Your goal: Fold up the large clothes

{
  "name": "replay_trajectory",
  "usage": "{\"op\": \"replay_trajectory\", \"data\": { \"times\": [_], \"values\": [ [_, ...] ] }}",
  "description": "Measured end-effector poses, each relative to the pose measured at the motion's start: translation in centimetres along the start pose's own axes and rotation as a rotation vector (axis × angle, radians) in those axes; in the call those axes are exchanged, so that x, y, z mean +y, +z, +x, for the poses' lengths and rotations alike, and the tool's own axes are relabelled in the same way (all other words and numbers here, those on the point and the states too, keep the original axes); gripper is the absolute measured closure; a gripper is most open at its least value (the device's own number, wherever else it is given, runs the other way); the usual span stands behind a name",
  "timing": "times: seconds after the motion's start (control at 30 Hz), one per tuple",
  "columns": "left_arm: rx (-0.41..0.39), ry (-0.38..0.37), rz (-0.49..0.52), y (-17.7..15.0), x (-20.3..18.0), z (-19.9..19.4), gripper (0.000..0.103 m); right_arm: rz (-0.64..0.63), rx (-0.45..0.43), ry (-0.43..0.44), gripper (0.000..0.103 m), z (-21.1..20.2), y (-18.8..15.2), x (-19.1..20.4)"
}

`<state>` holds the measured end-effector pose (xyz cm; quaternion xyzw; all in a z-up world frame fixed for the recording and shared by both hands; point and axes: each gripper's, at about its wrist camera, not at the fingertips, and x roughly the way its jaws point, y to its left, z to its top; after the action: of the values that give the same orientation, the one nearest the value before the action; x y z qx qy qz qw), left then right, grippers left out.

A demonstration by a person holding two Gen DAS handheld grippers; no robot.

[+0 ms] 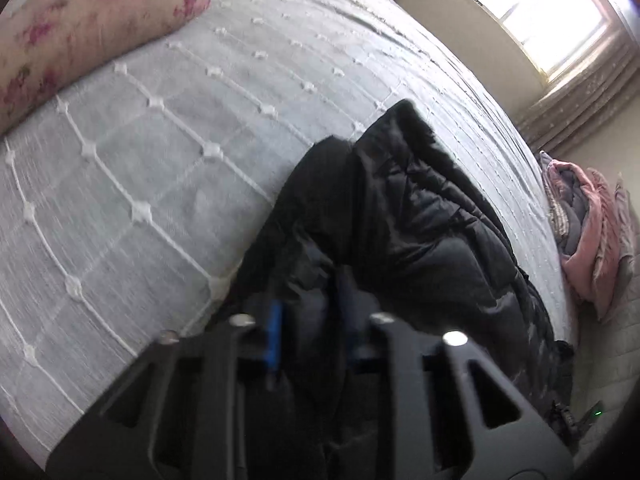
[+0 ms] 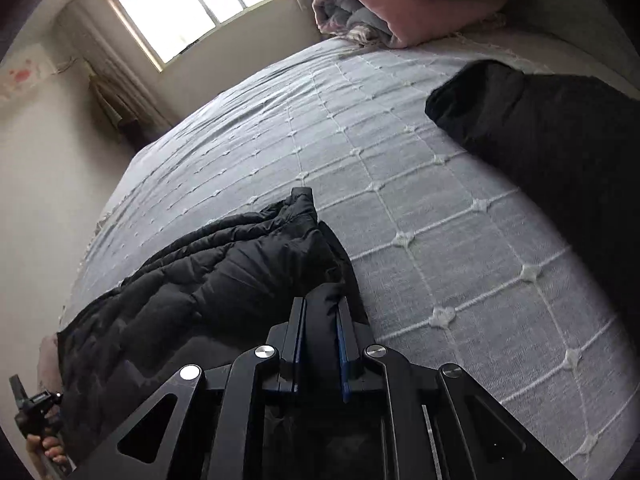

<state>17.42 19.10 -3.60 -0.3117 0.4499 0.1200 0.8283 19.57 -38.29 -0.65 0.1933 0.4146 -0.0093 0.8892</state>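
Black quilted jacket, on the grey bedspread, long axis running between the two grippers: left gripper and right gripper each clenched on a fold of one end.

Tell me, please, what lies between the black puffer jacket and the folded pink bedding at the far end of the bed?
Only bare bedspread lies between the jacket and the pink bedding; the right wrist view shows it.
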Motion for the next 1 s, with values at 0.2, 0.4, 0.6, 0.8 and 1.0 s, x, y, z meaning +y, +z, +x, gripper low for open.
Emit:
{"op": "replay_trajectory", "data": {
  "times": [0.2,0.4,0.6,0.8,1.0],
  "values": [
    [-0.096,-0.004,0.064,1.9,-1.9,0.0,0.097,-0.084,-0.135,-0.098,0.095,-0.9,1.7,3.7],
    [-0.088,0.097,0.122,1.3,-2.7,2.6,0.096,-0.06,-0.023,-0.176,0.095,3.6,1.0,2.4],
    [-0.101,0.116,0.128,0.3,-2.3,1.9,0.086,-0.06,-0.015,-0.206,0.083,4.0,0.5,2.1],
    [-0.224,0.157,0.141,-1.1,-2.7,-3.3,0.058,0.015,-0.056,-0.153,0.054,0.1,0.9,2.3],
    [-0.332,0.054,0.305,-6.0,-8.2,-7.0,0.025,-0.156,-0.207,-0.032,0.017,-5.0,-1.6,9.0]
  ]
}}
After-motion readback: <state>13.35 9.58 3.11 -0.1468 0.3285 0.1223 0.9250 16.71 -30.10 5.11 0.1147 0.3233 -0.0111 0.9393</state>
